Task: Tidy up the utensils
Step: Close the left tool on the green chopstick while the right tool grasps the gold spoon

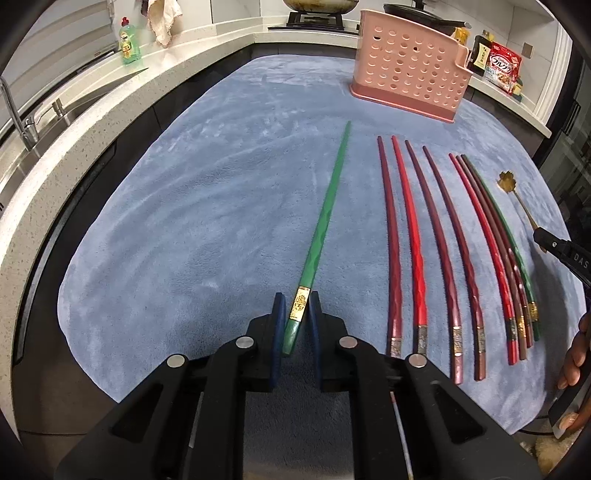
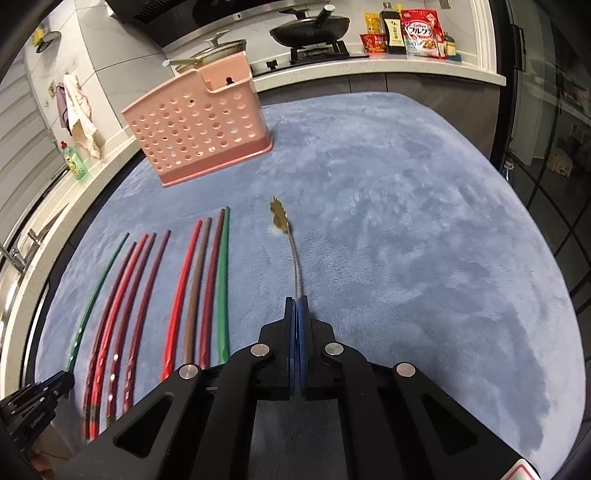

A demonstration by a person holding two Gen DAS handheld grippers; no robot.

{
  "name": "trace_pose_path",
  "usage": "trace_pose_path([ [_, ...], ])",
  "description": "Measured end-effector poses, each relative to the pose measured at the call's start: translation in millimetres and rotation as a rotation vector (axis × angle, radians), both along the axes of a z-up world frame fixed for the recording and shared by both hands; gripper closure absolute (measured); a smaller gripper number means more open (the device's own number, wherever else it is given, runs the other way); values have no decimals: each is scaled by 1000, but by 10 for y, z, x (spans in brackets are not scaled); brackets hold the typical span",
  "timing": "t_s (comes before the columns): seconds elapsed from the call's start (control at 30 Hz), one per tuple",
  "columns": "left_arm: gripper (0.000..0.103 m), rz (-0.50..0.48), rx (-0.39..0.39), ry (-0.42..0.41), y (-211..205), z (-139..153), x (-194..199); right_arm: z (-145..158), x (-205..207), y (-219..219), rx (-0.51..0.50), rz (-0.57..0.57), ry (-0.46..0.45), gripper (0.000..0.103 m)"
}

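My left gripper is shut on the thick end of a green chopstick, whose tip points away over the blue cloth. Several red, maroon and brown chopsticks and another green one lie side by side to its right. My right gripper is shut on the thin handle of a gold leaf-shaped spoon; the spoon and right gripper also show at the left wrist view's right edge. A pink perforated utensil holder stands at the far side, also seen in the right wrist view.
A counter with a sink and faucet and a green soap bottle runs along the left. A stove with a wok and food packages sits behind. The chopsticks lie left of the right gripper.
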State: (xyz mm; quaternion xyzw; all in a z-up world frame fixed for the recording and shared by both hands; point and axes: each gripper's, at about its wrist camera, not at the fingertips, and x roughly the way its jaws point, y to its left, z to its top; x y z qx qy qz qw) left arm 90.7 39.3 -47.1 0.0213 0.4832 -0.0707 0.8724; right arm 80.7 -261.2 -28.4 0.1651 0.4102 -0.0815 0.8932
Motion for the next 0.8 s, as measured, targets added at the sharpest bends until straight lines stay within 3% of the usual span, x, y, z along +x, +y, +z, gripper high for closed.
trace_pose_path([
  [0.17, 96, -10, -18, -42, 16, 178, -62, 241, -147, 37, -29, 5, -38, 101],
  [0.4, 96, 2, -65, -134, 141, 685, -27, 724, -235, 14, -68, 9, -114, 101],
  [0.6, 96, 1, -73, -236, 175, 1229, 275, 1105, -67, -29, -109, 28, -180, 101],
  [0.8, 96, -15, -66, -351, 109, 1766, 724, 1325, 264, -163, -60, 44, -229, 101],
])
